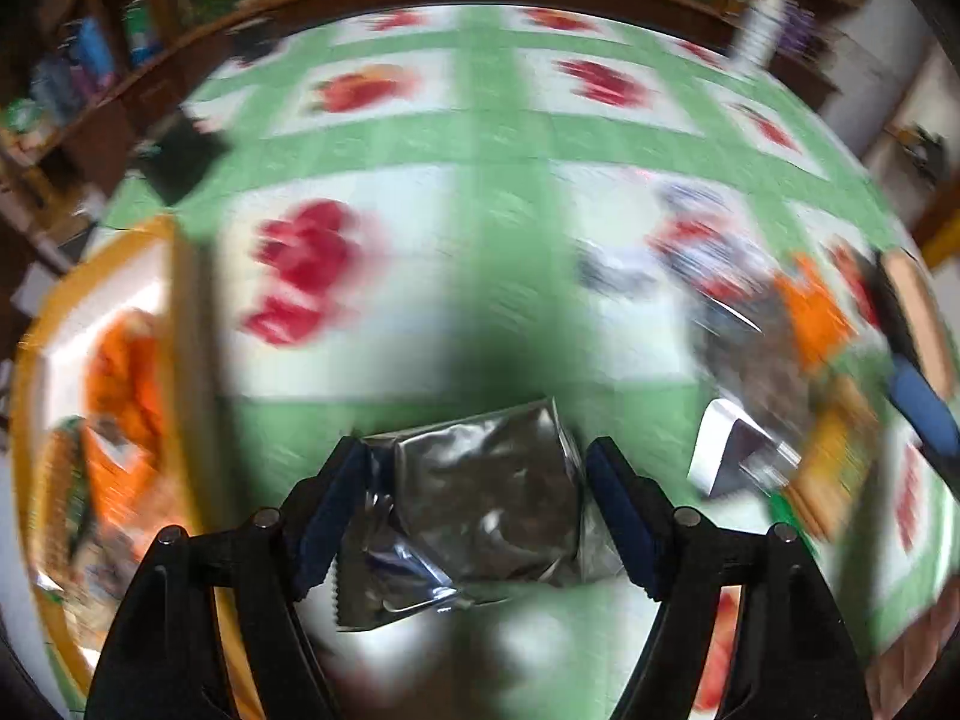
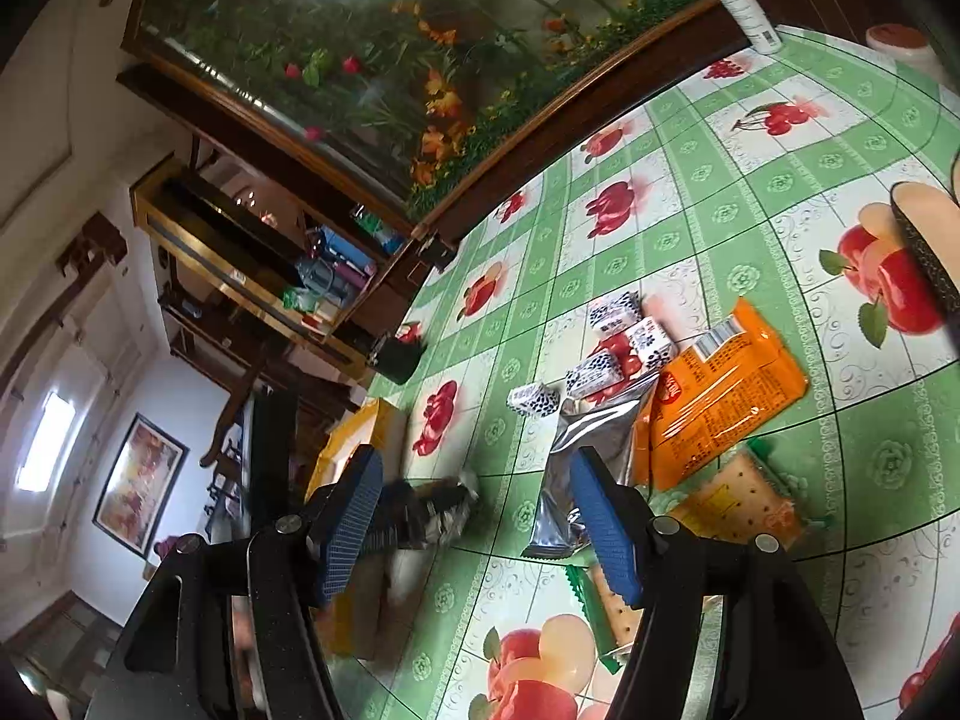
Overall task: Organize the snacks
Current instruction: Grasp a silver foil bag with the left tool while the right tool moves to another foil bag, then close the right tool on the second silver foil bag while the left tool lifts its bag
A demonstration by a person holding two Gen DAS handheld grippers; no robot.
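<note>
Left gripper [image 1: 474,501] pinches a silver foil packet [image 1: 480,516] at lower centre of its badly blurred view — the yellow box [image 1: 36,372] at left is barely legible. Right gripper [image 2: 474,516] hangs spread, holding nothing, its finger hiding part of another silver packet [image 2: 591,444] mid-frame.

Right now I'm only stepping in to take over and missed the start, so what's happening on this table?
A person is sorting snacks with two handheld grippers. The left gripper has its jaws closed on a crinkled silver foil snack packet, held above the green fruit-print tablecloth, near a yellow-rimmed box already holding orange packets. The right gripper is open and empty, above a silver pouch and an orange snack bag.
</note>
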